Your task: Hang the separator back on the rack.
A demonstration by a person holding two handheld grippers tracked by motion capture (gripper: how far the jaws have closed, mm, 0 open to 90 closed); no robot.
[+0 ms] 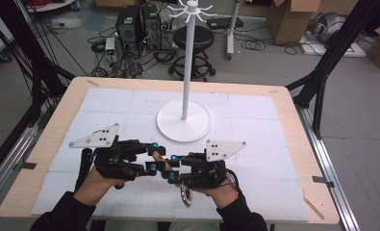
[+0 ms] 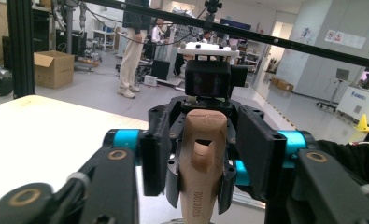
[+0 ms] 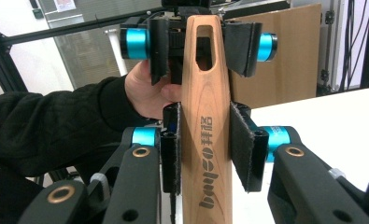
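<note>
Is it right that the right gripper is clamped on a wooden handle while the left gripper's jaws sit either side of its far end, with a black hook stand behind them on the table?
Not quite. The hook stand is white, as the high view shows. The rest holds: the right gripper clamps the wooden handle, and the left gripper brackets its far end.

At twelve o'clock ahead of me the other gripper clamps a wooden handle pointing back at me. My gripper has its jaws at nine and three o'clock of the handle, a gap showing on each side.
</note>
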